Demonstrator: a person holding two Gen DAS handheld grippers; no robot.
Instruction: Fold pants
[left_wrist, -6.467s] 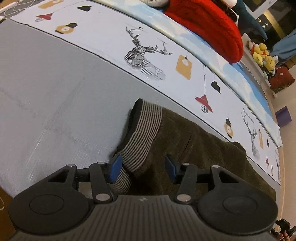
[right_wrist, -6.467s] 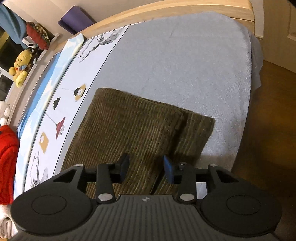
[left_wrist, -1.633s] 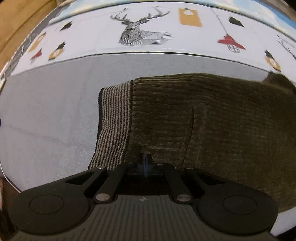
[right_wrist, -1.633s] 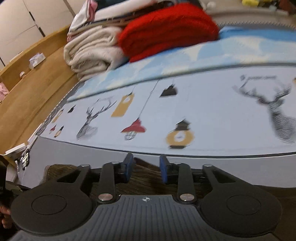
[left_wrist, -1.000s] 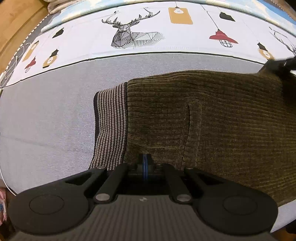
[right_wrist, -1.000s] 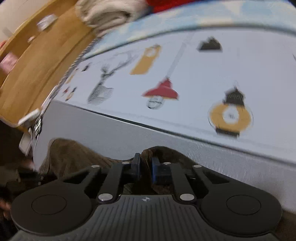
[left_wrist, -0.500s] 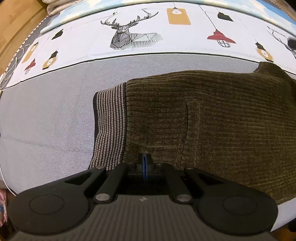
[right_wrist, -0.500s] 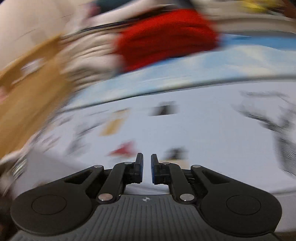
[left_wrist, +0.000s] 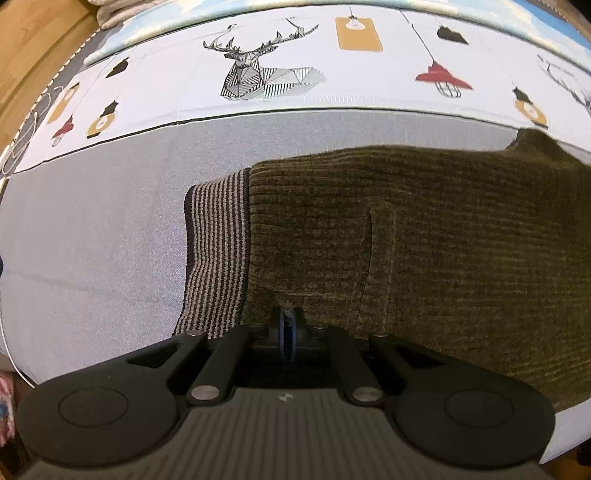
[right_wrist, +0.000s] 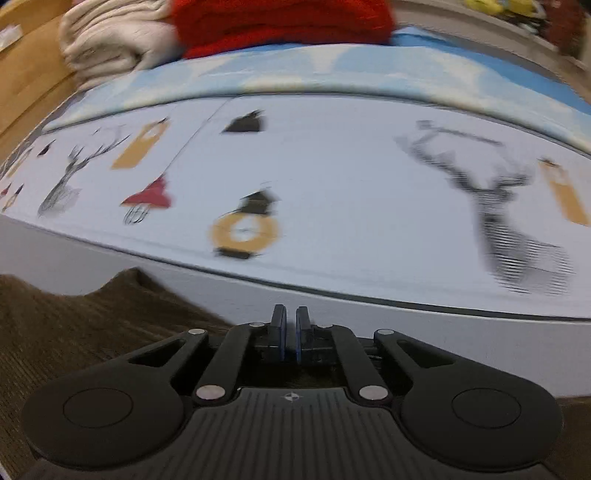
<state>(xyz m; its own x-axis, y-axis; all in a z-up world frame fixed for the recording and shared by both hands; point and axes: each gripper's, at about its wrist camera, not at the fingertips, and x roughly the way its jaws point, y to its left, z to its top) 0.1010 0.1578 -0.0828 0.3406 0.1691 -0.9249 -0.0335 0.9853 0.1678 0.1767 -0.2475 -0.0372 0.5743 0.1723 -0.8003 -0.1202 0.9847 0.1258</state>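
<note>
One pair of olive corduroy pants (left_wrist: 424, 236) lies flat on the grey bed (left_wrist: 92, 240), just below its printed band. Left tongs (left_wrist: 287, 334) are clamped on the near edge beside the striped waistband (left_wrist: 216, 254). Right tongs (right_wrist: 290, 334) are nearly closed, empty. Soft, limp, moderately heavy cloth; corners or waistband judged the best holds.

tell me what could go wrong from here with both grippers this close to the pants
1. The left gripper is shut at the near edge of the pants, beside the striped waistband; whether it pinches cloth is unclear, and a thin bite could slip.
2. The right gripper is nearly shut with nothing visible between its fingers, and its view is blurred; it may have missed the pants' far corner, so a lift could skew the fold.
</note>
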